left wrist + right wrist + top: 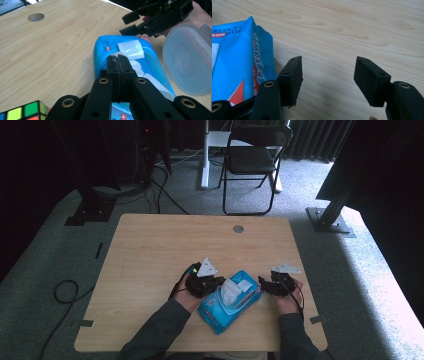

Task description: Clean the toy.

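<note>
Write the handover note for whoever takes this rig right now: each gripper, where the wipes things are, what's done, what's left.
Left gripper: jaws shut on the white wipe sticking out of the blue wipes pack.
Right gripper: jaws open, nothing between them, beside the pack's end above bare table.
Pack lies near the table's front edge between the hands, its sticker flap peeled back.
Done: pack opened, wipe gripped.
Left: probably pull the wipe free while the right gripper steadies the pack.

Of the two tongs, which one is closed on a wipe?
The left tongs: their jaws pinch a white wipe at the blue pack. The right tongs stand open, beside the pack.
</note>
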Demonstrator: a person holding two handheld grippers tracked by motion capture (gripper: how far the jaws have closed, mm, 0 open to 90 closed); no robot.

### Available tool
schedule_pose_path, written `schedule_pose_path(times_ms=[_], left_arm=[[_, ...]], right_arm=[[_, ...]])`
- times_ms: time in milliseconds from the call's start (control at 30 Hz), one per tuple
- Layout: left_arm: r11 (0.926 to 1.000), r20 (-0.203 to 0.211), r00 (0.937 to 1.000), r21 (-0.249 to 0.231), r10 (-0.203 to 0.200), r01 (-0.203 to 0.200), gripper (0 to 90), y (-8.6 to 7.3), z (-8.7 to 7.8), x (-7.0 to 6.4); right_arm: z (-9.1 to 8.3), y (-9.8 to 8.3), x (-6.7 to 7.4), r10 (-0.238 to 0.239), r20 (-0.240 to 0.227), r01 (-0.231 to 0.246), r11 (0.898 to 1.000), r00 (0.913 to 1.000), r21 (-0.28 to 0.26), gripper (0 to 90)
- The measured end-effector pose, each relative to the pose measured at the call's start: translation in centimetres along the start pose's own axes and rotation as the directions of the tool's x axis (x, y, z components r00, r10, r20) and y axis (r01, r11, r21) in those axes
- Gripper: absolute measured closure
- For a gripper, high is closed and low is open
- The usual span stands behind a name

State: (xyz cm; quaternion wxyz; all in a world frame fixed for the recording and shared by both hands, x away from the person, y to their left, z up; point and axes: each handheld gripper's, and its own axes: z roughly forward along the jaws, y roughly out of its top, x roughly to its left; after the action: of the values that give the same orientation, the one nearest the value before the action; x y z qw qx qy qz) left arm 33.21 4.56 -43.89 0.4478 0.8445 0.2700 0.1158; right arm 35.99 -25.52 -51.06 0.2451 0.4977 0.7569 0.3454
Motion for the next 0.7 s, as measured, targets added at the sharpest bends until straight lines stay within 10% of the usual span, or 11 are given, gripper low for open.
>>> schedule_pose_path(times_ms=[700], left_arm=[[0.9962,-0.070,0.9955,-0.064,-0.063,0.058,90.0,-0.7,-3.3,2.7]], right_arm=[[-0.2,0.1,0.0,0.002,-0.028,-0.003,1.000,0.9996,-0.019,41.3]])
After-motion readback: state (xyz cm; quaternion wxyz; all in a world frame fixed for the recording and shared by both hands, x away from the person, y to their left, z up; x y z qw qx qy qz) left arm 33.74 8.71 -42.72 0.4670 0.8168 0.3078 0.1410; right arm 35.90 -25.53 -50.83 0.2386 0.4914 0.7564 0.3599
